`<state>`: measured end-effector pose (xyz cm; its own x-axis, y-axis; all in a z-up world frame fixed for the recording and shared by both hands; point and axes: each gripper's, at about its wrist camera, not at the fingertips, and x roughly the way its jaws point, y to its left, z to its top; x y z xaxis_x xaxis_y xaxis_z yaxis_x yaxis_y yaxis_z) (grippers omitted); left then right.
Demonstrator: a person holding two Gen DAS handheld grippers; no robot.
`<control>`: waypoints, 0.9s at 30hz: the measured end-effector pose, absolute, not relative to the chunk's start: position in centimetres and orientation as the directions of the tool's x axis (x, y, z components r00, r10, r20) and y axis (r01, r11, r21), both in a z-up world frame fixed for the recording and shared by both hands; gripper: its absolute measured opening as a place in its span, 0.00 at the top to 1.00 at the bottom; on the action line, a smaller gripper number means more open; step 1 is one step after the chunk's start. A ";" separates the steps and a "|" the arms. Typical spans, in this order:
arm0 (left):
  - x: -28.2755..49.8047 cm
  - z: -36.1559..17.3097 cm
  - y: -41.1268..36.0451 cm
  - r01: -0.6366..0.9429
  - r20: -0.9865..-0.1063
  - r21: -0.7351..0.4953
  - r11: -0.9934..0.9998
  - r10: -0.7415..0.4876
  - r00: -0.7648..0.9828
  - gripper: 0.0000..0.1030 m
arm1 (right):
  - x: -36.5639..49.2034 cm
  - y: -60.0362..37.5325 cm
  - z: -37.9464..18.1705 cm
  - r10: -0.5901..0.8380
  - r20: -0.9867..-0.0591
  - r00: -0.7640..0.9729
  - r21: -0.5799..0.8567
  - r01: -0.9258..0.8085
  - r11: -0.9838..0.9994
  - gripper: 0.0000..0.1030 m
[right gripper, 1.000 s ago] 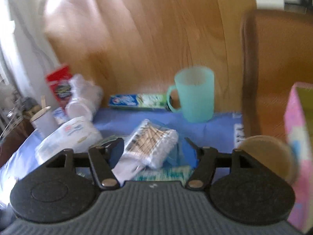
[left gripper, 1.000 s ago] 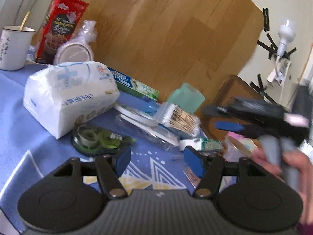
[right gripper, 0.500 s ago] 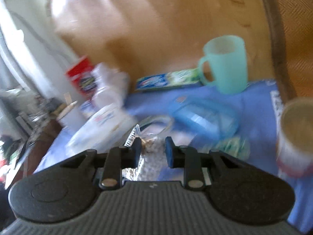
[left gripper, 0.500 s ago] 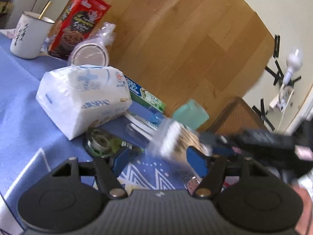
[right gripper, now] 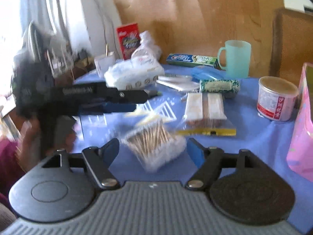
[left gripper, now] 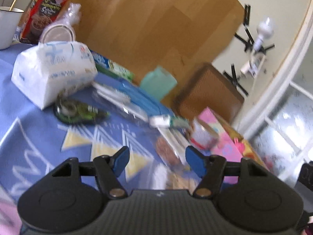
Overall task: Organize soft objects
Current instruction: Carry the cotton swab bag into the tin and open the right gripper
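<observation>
The right gripper (right gripper: 152, 152) is pointing forward and slightly down over a blue tablecloth (right gripper: 254, 137). Its jaws have just been opening and are now standing spread, with a clear bag of cotton swabs (right gripper: 154, 146) lying on the cloth between the blue pads (right gripper: 109, 150); neither pad is pressing on the bag.

Left of the bag of cotton swabs, the left gripper (right gripper: 125, 101) is reaching in level from the side, held by a hand (right gripper: 29, 137) wrapped around its grip, with a dark red sleeve below it. In its own view the left gripper (left gripper: 157, 161) is tilting gently down at the cloth, its jaws spread partway and holding nothing, with blurred flat packets lying beyond them.

Behind the bag of cotton swabs a white pack of tissues (right gripper: 135, 74) is lying on the cloth, and a toothpaste box (right gripper: 192, 60) and a pale green mug (right gripper: 235, 58) are sitting further back by the wooden wall. Right of the bag, a round tub (right gripper: 276, 98) is standing upright, with a pink bag (right gripper: 302, 127) just beyond it at the edge.
</observation>
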<state>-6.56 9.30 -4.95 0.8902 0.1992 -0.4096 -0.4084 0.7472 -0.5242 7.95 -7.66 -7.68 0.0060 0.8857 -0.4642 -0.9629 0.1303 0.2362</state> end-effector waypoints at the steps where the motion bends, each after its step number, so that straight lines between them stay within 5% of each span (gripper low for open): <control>1: -6.5 -4.8 8.9 -0.415 -0.434 -0.509 0.754 0.192 0.880 0.38 | 7.5 -7.4 -7.9 0.881 -0.473 0.014 0.217 -0.967 0.131 0.23; 5: -5.4 -5.0 7.4 -0.438 -0.535 -0.464 0.770 0.151 0.831 0.57 | 6.7 -5.1 -9.3 0.863 -0.504 0.025 0.192 -0.971 0.140 0.26; 6: -5.1 -5.3 7.1 -0.443 -0.560 -0.458 0.771 0.136 0.817 0.59 | 6.4 -4.7 -9.6 0.856 -0.517 0.029 0.176 -0.974 0.139 0.39; 8: -4.9 -5.3 6.2 -0.455 -0.566 -0.426 0.782 0.162 0.808 0.59 | 5.3 -4.4 -9.7 0.858 -0.506 0.087 0.119 -0.978 0.170 0.48; 18: 1.4 0.6 1.5 -0.245 -0.428 -0.383 0.891 0.064 0.902 0.58 | 7.9 -13.1 -6.7 0.900 -0.251 0.357 0.017 -0.928 0.373 0.49; 27: 13.2 1.6 -4.0 -0.096 -0.407 -0.307 0.947 -0.039 0.913 0.57 | 14.0 -18.6 -6.2 0.765 -0.210 0.609 0.089 -0.767 0.635 0.49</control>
